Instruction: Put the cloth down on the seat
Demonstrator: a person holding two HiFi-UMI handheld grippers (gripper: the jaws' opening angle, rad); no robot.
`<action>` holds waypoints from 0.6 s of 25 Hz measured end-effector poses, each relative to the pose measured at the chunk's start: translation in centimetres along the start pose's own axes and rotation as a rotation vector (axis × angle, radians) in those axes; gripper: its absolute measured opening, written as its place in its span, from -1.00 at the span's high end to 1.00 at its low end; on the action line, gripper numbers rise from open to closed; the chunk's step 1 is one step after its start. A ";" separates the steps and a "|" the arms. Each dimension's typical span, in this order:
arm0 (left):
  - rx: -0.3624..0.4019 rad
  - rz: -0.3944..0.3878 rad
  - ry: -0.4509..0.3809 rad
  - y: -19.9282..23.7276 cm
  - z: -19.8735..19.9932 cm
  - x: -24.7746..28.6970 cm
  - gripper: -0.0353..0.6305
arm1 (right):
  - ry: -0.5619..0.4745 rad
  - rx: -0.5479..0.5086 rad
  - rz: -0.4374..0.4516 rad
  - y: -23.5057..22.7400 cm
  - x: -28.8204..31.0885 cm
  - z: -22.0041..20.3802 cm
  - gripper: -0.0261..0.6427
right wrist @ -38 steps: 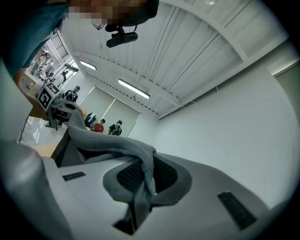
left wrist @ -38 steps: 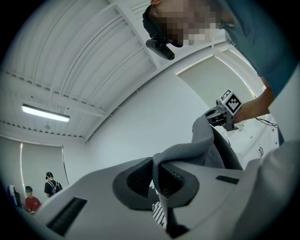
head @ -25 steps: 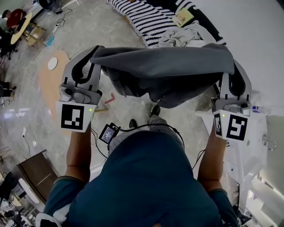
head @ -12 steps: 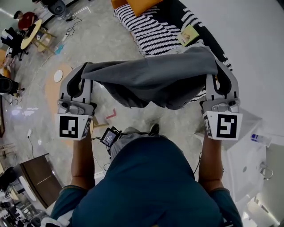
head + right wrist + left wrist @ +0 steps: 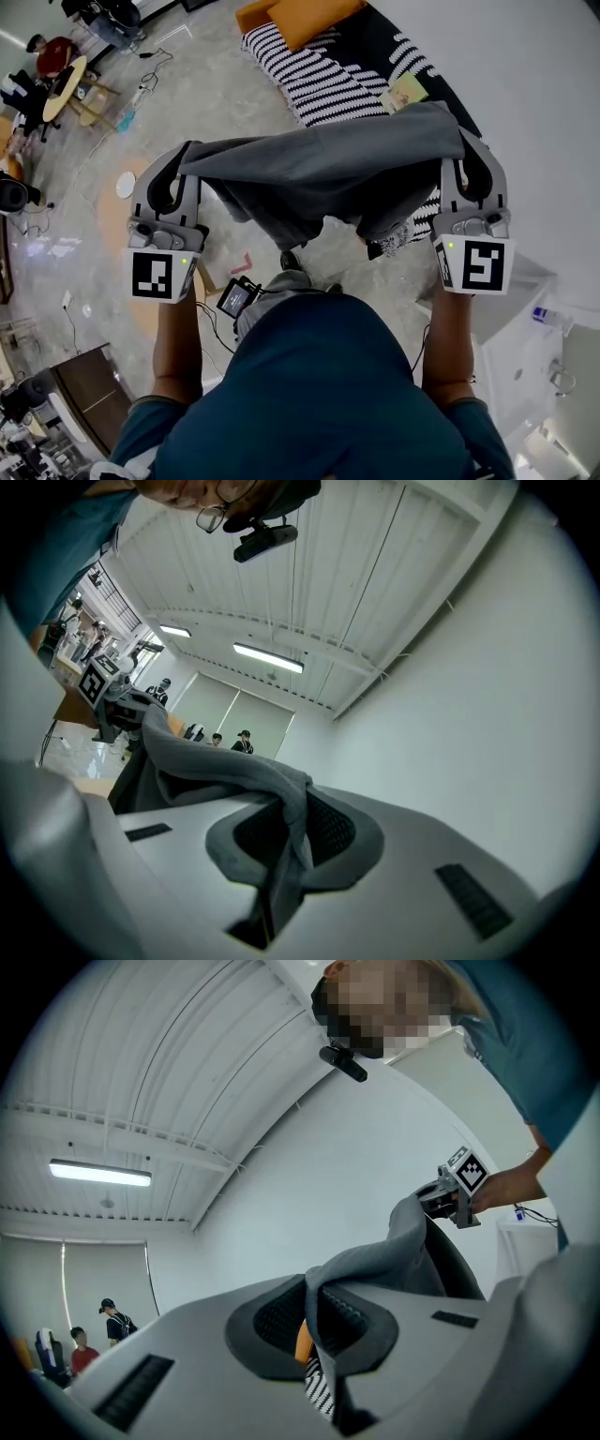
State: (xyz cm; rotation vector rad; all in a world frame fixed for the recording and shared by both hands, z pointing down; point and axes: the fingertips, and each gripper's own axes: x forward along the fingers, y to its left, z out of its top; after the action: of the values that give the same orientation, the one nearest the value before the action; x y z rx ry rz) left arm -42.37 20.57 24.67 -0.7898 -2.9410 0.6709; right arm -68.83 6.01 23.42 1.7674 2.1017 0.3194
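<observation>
A grey cloth (image 5: 319, 164) hangs stretched between my two grippers at chest height, its middle sagging. My left gripper (image 5: 190, 152) is shut on the cloth's left end, and my right gripper (image 5: 457, 142) is shut on its right end. In the left gripper view the cloth (image 5: 403, 1241) is pinched between the pads (image 5: 352, 1314) and runs across to the right gripper (image 5: 457, 1188). The right gripper view shows the cloth (image 5: 216, 761) clamped the same way. Ahead, beyond and partly under the cloth, lies the seat (image 5: 319, 80), a sofa with a black-and-white striped cover.
An orange cushion (image 5: 305, 14) lies at the sofa's far end and a booklet (image 5: 405, 91) near the wall. A white table (image 5: 525, 309) stands at my right. A small screen device (image 5: 234, 298) hangs at my waist. People sit at a round table (image 5: 58, 80) far left.
Both grippers have carried the cloth, still stretched, toward the sofa. More of the striped seat and the orange cushion has come into view. The white table has dropped back to my right.
</observation>
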 end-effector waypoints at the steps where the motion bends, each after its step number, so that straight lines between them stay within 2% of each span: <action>1: -0.007 -0.005 0.001 0.9 -0.5 0.7 0.87 | 0.005 0.000 -0.005 0.1 1.1 0.0 0.83; 5: -0.025 -0.032 -0.034 4.4 -1.7 3.2 0.87 | 0.015 0.009 -0.026 0.5 5.2 0.1 0.83; 9: -0.007 -0.059 -0.051 7.3 -2.7 4.9 0.87 | 0.019 0.029 -0.053 1.0 8.5 0.0 0.83; 15: -0.035 -0.043 -0.060 11.7 -5.0 7.9 0.87 | 0.037 0.025 -0.027 2.3 14.2 -0.6 0.83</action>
State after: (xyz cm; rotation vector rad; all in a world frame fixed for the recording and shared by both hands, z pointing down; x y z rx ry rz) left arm -43.02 35.53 23.70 -0.7193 -3.0224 0.6530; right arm -69.03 20.39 22.91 1.7586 2.1628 0.3220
